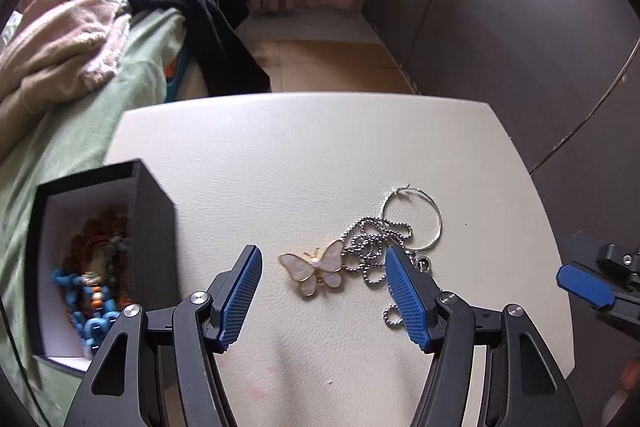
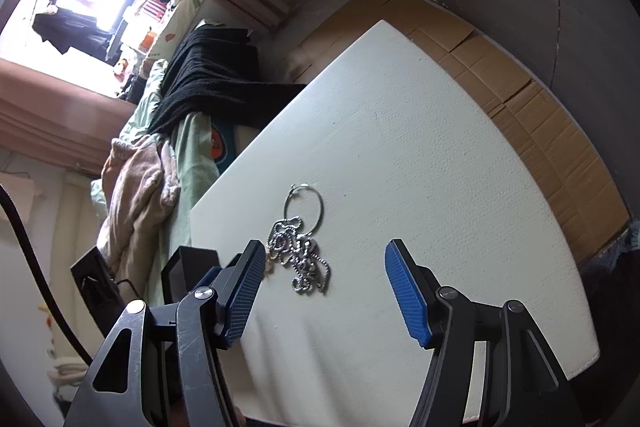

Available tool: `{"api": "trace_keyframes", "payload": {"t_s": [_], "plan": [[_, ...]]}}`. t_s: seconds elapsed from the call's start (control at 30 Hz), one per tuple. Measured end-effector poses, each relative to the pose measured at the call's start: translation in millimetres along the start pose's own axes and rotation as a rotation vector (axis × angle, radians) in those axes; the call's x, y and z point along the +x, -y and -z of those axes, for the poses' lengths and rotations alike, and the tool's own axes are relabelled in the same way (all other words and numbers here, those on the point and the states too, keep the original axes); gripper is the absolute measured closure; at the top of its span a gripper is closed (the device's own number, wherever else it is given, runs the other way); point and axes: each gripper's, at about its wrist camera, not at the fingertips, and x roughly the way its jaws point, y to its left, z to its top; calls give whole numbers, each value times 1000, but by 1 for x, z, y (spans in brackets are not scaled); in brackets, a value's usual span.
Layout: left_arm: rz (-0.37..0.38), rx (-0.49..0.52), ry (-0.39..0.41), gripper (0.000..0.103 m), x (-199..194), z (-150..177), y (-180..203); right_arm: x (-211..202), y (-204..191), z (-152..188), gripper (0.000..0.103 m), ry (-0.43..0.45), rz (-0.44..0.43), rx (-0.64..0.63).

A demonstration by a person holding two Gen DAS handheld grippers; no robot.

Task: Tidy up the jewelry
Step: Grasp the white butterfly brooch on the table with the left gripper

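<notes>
Silver chain (image 1: 374, 247) partly hidden behind left tool (image 1: 324, 291)

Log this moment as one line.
left gripper open over butterfly brooch | right gripper open near ball chain | box holds beads

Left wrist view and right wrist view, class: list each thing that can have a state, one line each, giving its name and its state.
black box: open, no lid on, beaded jewelry inside
butterfly brooch: flat on the table, outside the box
ball chain: bunched in a heap, lying partly over the hoop
hoop earring: flat on the table
left gripper: fingers apart, holding nothing
right gripper: fingers apart, holding nothing
</notes>
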Motion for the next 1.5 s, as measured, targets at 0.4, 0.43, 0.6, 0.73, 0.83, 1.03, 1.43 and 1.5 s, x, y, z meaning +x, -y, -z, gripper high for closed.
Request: {"api": "trace_keyframes", "payload": {"t_s": [0.4,0.43,0.6,0.73,0.83,1.03,1.43,1.5], "plan": [[-71,6,-35,41,25,0,-2,9,0,-3,40,-19,17,12],[-72,9,-33,41,26,-1,-1,10,0,-3,40,-23,18,10],[-72,12,-22,56,24,0,-2,12,-5,-3,40,-30,24,-5],[-69,19,-20,62,23,0,-2,15,-7,-2,40,-38,33,-15],[-50,24,-21,62,23,1,0,18,-8,-1,40,-42,42,-25],[9,4,-1,62,13,-2,-3,20,-12,0,40,-48,42,-39],[102,-82,77,62,-25,-7,-26,43,-23,8,40,-86,66,-79],[110,-96,86,62,-31,-7,-31,53,-28,11,40,-107,82,-100]]}}
